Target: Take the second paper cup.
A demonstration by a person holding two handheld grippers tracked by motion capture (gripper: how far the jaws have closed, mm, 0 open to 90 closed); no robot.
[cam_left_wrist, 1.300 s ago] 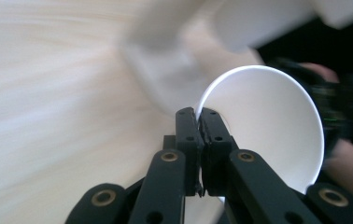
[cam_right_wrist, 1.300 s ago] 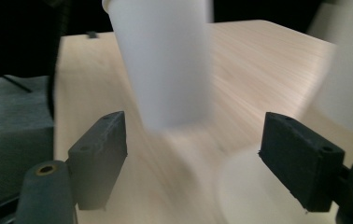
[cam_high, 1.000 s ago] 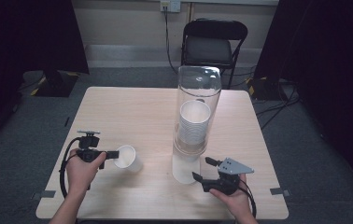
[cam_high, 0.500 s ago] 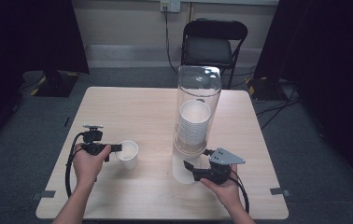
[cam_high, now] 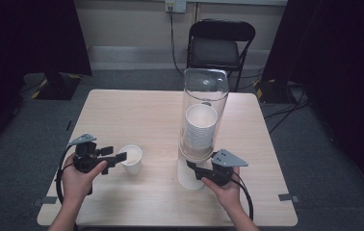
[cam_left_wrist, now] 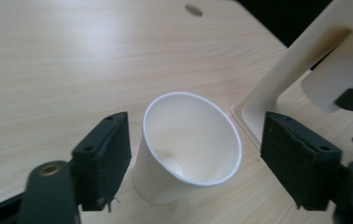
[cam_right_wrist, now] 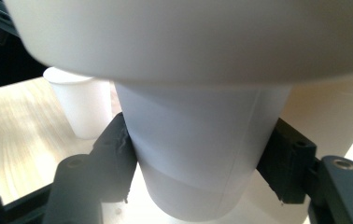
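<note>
Progress, we judge: 1 cup [cam_high: 132, 159] out at 9 o'clock, left tongs [cam_high: 116, 157] wide around it; right tongs [cam_high: 192, 169] clasp dispenser's [cam_high: 204, 91] bottom cup [cam_right_wrist: 198, 154].

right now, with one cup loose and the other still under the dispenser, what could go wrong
1. The right gripper has its jaws against the bottom cup under the dispenser; a hard or crooked pull might crush it or rock the tall tube.
2. The left gripper is open around the loose cup, which looks tilted; closing unevenly could tip it over.
</note>
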